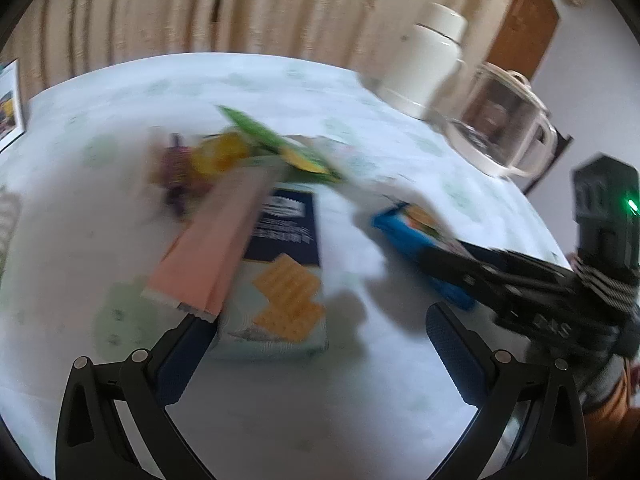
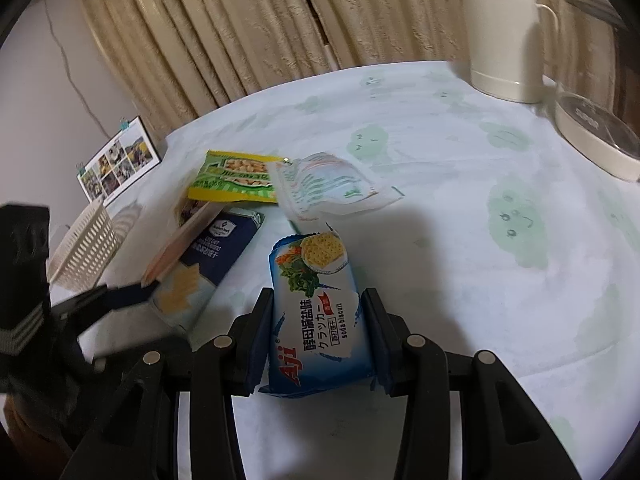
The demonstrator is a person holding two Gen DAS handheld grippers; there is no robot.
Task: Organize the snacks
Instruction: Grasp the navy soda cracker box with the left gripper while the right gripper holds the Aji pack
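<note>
R tongs (image 2: 318, 332) clamp glossy biscuit pack (image 2: 316, 304).

A blue and white wrapper printed with crackers and greens is being shown on the soda biscuit pack (image 2: 320, 312). Navy with yellow crackers is being displayed on the box (image 1: 280, 264). Pale green cloud motifs are being carried by the white tablecloth (image 2: 500, 240). Cream is being presented by the perforated basket (image 2: 86, 240).

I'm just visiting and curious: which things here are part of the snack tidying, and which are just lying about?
Part of the job: blue biscuit pack, cracker box, pink box, green packet, white basket.
Just lying about: white flask, glass kettle, photo calendar.
</note>
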